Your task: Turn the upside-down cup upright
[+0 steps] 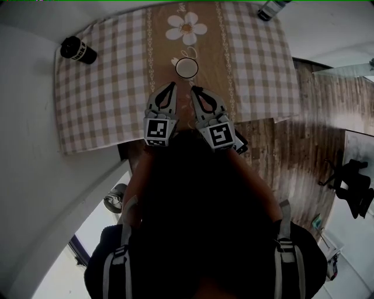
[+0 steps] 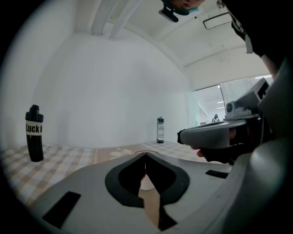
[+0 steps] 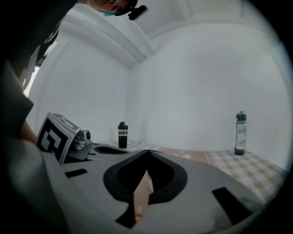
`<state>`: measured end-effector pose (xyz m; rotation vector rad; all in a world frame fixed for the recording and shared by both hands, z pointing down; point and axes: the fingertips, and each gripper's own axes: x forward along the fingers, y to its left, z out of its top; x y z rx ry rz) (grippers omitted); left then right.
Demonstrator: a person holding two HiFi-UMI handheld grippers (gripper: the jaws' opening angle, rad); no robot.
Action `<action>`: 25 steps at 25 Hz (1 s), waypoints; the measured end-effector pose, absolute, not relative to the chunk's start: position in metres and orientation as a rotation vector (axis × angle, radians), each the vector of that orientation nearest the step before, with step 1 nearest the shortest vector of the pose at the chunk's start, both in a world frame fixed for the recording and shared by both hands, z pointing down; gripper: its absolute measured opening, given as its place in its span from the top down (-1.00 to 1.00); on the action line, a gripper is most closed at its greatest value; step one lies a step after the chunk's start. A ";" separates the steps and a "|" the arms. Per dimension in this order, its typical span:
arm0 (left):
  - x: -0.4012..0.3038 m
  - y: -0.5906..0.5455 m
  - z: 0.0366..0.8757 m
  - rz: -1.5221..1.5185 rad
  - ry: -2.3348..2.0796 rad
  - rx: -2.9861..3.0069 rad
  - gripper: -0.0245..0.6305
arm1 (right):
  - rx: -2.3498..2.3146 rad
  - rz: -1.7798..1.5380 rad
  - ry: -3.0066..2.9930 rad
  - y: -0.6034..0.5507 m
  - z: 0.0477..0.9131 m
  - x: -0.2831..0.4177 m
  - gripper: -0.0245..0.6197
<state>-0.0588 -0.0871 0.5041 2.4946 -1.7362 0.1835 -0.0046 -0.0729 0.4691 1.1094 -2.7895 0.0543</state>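
A white cup (image 1: 186, 68) stands on the brown middle strip of the checked tablecloth (image 1: 105, 87), just beyond both grippers; from above it shows a round white face with a thin dark rim. My left gripper (image 1: 171, 85) is shut and empty, its tips just short of the cup on the near left. My right gripper (image 1: 193, 89) is shut and empty too, close beside it on the near right. In the left gripper view (image 2: 145, 155) a pale sliver of the cup (image 2: 146, 183) shows through the jaws' cut-out. The right gripper view (image 3: 148, 153) shows a similar sliver (image 3: 147, 183).
A black bottle (image 1: 78, 50) stands at the table's far left corner, and a clear bottle with a dark cap (image 1: 270, 9) at the far right. The table's near edge lies under the grippers. Wooden floor (image 1: 292, 152) runs along the right side.
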 end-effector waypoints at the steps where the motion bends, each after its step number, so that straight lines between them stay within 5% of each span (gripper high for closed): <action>1: -0.059 -0.089 0.506 0.187 -1.736 2.492 0.91 | 1.113 0.055 -2.787 -0.075 0.469 -0.003 0.92; 6: -0.055 -0.097 0.511 0.187 -1.714 2.498 0.91 | 1.119 0.052 -2.778 -0.084 0.471 0.001 0.92; 8: -0.051 -0.099 0.513 0.185 -1.682 2.508 0.60 | 1.118 0.055 -2.778 -0.087 0.471 0.001 0.92; 23: -0.050 -0.112 0.528 0.237 -1.693 2.482 0.58 | 1.066 0.061 -2.788 -0.105 0.473 0.002 0.92; 25: -0.048 -0.113 0.529 0.237 -1.670 2.483 0.33 | 1.066 0.066 -2.787 -0.108 0.473 0.003 0.92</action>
